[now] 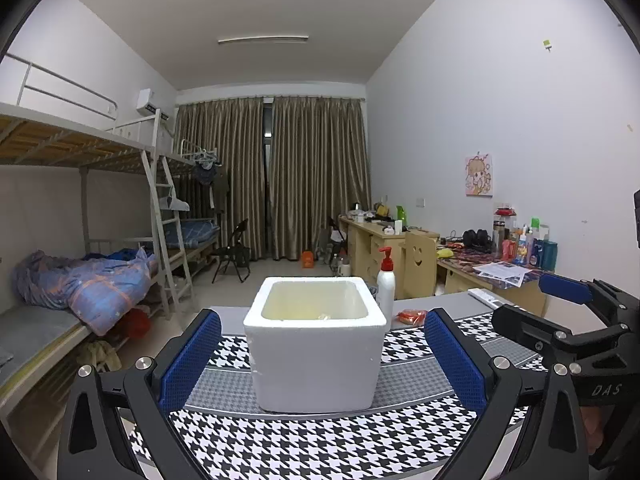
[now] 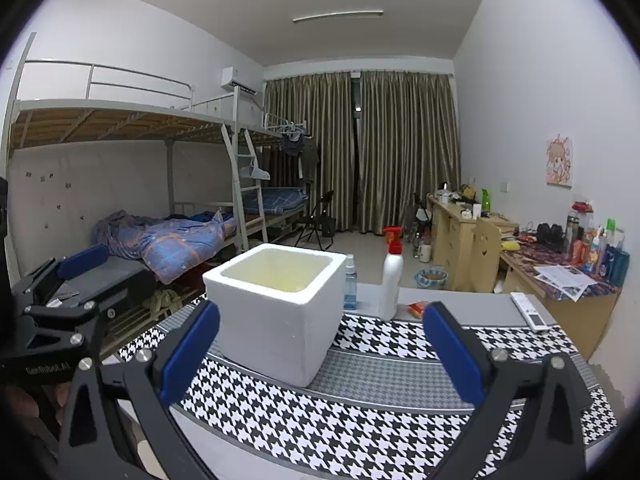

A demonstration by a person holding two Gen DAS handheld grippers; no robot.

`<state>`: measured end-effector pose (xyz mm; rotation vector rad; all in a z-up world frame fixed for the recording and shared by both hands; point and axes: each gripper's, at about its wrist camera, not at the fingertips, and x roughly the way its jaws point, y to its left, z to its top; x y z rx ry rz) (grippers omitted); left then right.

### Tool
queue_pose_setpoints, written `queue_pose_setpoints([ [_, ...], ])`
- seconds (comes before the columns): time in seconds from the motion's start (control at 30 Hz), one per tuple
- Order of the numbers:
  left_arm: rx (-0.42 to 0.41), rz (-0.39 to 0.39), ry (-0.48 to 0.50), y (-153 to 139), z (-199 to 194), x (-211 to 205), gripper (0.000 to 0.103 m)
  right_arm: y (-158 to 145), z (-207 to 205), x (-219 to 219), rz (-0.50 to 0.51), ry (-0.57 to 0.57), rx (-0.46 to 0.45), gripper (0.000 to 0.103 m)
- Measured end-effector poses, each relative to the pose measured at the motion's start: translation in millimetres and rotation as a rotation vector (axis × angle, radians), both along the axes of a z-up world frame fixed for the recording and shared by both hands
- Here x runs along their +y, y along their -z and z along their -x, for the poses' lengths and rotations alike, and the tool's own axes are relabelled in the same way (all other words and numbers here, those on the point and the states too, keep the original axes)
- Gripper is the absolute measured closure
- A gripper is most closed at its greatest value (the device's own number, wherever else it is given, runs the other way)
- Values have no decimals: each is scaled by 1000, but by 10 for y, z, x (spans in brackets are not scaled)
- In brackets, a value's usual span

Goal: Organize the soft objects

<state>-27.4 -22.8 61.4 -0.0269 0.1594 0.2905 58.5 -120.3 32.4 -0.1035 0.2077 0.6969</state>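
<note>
Both grippers are wide open and empty: your left gripper (image 1: 322, 356) is lined up straight on the white foam box (image 1: 316, 344), your right gripper (image 2: 320, 352) sits a bit to its right, and both hang near the box without touching it. The box stands upright on the houndstooth cloth (image 1: 304, 444) covering the desk (image 2: 476, 306), open top up; there's only a small pale scrap visible inside from the left wrist view, can't tell what it is. The only soft-looking thing I can spot on the desk is the small orange packet (image 1: 412, 316), lying behind and right of the box, just beside the white pump bottle (image 2: 391, 280). It's probably the thing to pick up, with the box as the drop spot, but that's a guess. If so, go with your right gripper, since it's nearer that side. Come in past the right wall of the box, keep clear of the pump bottle and the blue spray bottle (image 2: 350, 282), both tall and tippy. Drop low, pinch the packet across its middle, close gently, lift clear over the rim before letting go. The remote (image 2: 528, 310) at the far right is out of the way.
</note>
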Motion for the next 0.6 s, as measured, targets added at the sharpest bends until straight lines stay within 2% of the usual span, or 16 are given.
queue_pose_setpoints([
  [0.23, 9, 17, 1, 129, 27, -18, 1, 111, 77, -67, -9, 0, 3, 0],
  [0.4, 9, 20, 14, 199, 76, -47, 1, 149, 123, -116, -10, 34, -28, 0],
  [0.6, 10, 10, 10, 250, 129, -90, 1, 222, 121, -152, -18, 29, -12, 0],
])
